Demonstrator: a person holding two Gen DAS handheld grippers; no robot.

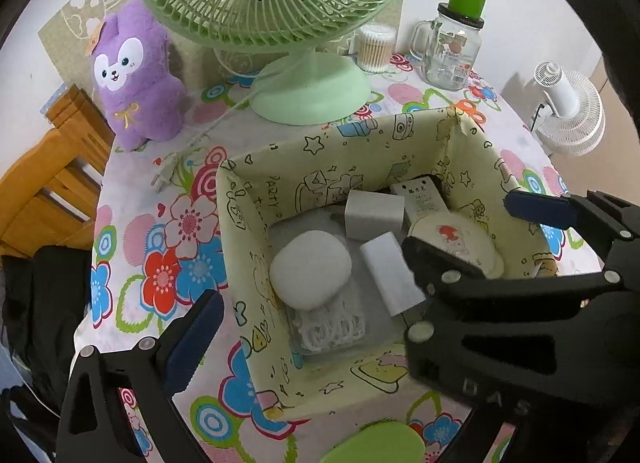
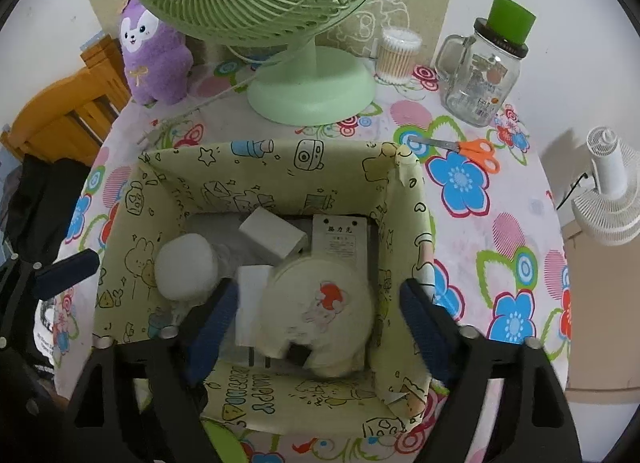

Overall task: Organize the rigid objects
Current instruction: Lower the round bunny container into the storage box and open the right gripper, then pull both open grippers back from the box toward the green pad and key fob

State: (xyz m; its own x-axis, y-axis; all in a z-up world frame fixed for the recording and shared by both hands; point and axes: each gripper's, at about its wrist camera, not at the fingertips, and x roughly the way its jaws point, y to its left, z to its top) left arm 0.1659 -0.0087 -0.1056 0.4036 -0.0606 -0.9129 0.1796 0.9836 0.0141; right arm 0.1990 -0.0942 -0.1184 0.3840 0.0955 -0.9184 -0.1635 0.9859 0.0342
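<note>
Right wrist view — round cream case (image 2: 320, 303) lies between the spread, untouching right tool (image 2: 320, 311) — inside the box (image 2: 264, 159).

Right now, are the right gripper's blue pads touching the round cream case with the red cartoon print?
Apart. Right wrist view: right gripper straddles the round cream case, gaps both sides.

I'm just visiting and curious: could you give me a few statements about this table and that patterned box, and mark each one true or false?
1. The scissors lie inside the box. False: they lie on the tablecloth outside it.
2. The round cream case sits in the box between the open fingers of the right gripper. True.
3. The glass jar has a green lid. True.
4. The purple plush toy is in the box. False: it stands beside the green fan.
5. The left gripper holds a white block. False: it is open and empty.
</note>
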